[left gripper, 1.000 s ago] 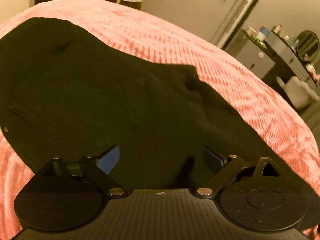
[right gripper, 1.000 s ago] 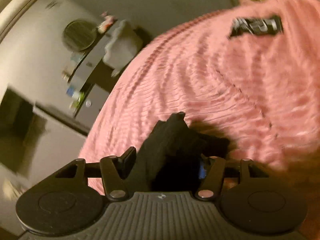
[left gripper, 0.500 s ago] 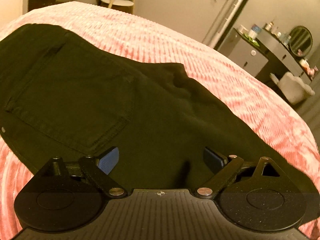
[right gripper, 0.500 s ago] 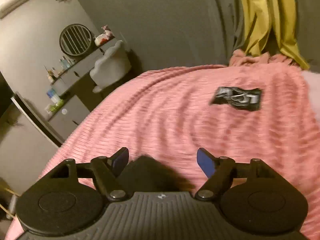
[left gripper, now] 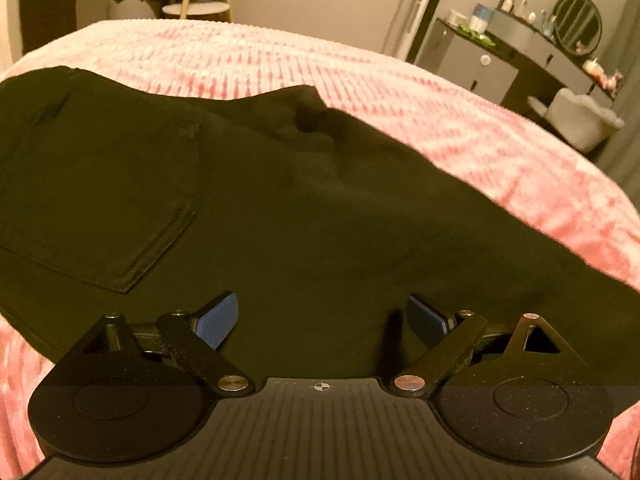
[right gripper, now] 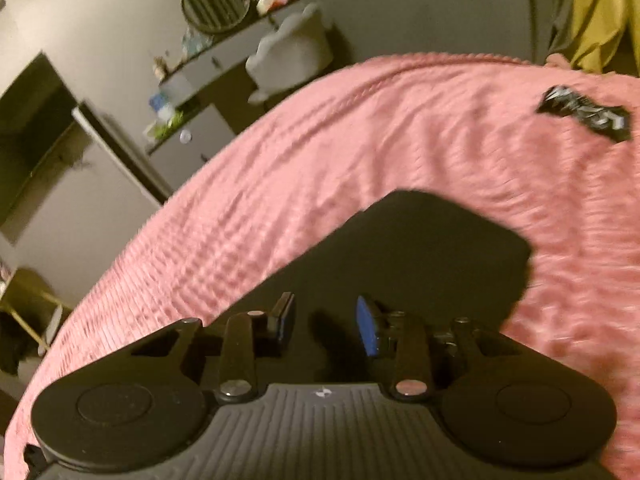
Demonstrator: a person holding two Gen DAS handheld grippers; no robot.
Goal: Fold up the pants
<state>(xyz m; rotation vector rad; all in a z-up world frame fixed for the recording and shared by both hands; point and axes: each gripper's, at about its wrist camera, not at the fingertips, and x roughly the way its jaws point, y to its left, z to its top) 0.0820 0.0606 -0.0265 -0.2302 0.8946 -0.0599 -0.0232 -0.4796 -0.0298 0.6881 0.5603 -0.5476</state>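
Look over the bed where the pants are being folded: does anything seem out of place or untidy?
A small dark printed packet lies loose on the pink blanket, apart from the black pants. The pants bunch into a raised wrinkle along their far edge rather than lying flat.

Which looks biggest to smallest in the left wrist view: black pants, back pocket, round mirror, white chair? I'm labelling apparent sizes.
1. black pants, filling most of the frame
2. back pocket on them
3. white chair
4. round mirror

The chair and mirror stand far off, so they look alike; that order is unsure.
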